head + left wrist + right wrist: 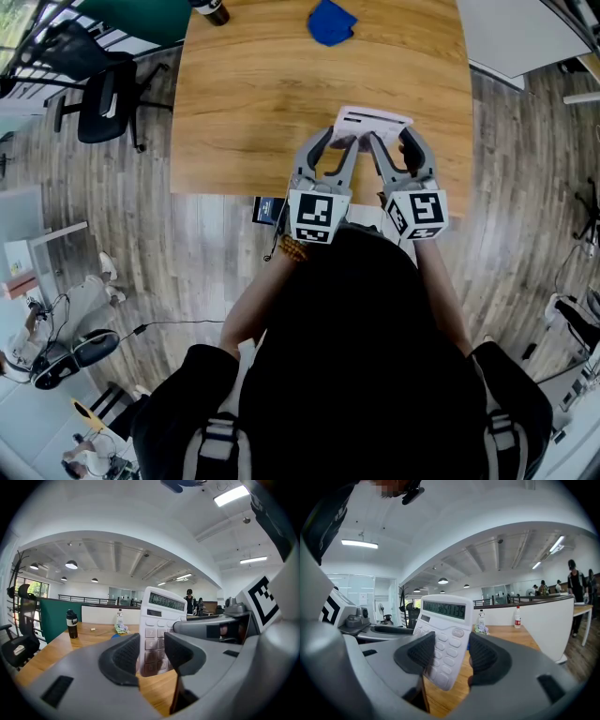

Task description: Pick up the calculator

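A white calculator with a grey display stands upright over the near edge of the wooden table, held from both sides. My left gripper is shut on its left part, and my right gripper is shut on its right part. In the left gripper view the calculator faces me between the dark ribbed pads of the left gripper. Seen in the right gripper view, the calculator leans to the right between the jaws of the right gripper, digits showing on its display.
A black bottle and a blue cloth lie at the table's far edge. A black office chair stands left of the table, a white table at the far right. People stand in the background.
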